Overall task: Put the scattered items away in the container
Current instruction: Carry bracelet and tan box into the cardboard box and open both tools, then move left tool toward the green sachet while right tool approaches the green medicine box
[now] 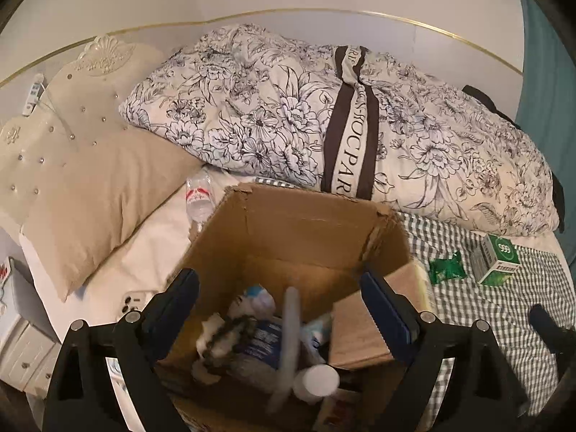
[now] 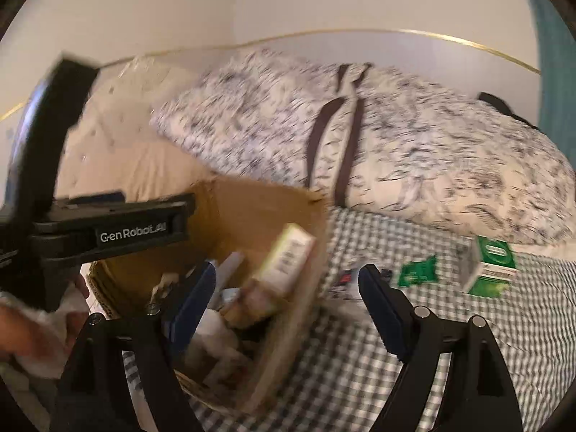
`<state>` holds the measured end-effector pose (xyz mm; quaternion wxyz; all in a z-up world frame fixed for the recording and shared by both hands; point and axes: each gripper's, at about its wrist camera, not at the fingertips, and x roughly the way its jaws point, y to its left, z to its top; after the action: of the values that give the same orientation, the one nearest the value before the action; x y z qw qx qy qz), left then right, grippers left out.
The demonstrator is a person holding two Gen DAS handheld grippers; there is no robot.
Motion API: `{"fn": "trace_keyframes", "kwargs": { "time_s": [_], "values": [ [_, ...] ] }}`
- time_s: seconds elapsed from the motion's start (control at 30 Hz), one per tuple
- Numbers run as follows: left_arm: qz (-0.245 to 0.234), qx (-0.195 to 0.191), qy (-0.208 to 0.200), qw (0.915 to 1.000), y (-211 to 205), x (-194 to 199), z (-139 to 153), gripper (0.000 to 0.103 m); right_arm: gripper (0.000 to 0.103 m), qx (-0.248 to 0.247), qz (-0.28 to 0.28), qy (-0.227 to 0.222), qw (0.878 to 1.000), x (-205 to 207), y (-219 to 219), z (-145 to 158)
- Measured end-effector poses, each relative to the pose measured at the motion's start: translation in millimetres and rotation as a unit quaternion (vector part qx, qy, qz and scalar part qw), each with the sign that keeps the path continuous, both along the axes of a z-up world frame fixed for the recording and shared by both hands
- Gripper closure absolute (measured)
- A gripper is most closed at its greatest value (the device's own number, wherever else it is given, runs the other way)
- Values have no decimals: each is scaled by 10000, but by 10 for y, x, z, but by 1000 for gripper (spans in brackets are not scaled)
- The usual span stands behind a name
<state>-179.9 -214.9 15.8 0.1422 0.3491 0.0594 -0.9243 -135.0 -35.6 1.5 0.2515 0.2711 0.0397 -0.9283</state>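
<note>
The cardboard box (image 1: 288,237) was seen standing open on the bed (image 1: 504,309), already holding a jumble of items, among them a pale tube (image 1: 289,327) blurred in the left wrist view and a cream packet (image 2: 288,255) blurred against the near wall in the right wrist view. The left gripper (image 1: 284,309) was held over the box mouth with its fingers spread wide and nothing pinched between them; the right gripper (image 2: 288,298) was likewise spread and empty, straddling the box's right wall. Still outside the box, a green sachet (image 1: 446,266) and a green-and-white carton (image 1: 495,259) lay on the checked sheet to the right, and a water bottle (image 1: 198,194) lay behind the box beside the beige pillow (image 1: 93,208). Several risks could be judged from here: the right wall might be struck or the light box shoved by the right gripper's fingers; the flat sachet might be pinched together with the soft sheet; and the bottle, hidden behind the box, might be overlooked.
</note>
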Motion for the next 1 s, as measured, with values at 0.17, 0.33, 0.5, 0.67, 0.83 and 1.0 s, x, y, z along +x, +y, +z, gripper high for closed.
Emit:
{"fn": "trace_keyframes", "kwargs": {
  "time_s": [0.17,0.33,0.5,0.67,0.83,1.0],
  "values": [
    [-263,170,27,9995,417,155,19,2,20,-88,-728,-24,9973,37,742,0],
    [-628,248,-30,9977,911,296,-15,0,20,-196,-1376,-209,9901,147,1437,-51],
    [-1030,199,-214,9943,1491,321,-163,0,15,-314,-1768,-321,9832,238,1967,-69],
    [-1243,102,-340,9916,1936,125,-383,0,10,-311,-1823,-389,9820,246,2249,-174],
    [-1286,88,-422,9908,2182,-350,-680,0,10,-318,-1781,-489,9823,-9,2439,-386],
    [-1243,116,-520,9908,2306,-904,-923,0,10,-424,-1701,-696,9821,-575,2514,-589]
  ]
}}
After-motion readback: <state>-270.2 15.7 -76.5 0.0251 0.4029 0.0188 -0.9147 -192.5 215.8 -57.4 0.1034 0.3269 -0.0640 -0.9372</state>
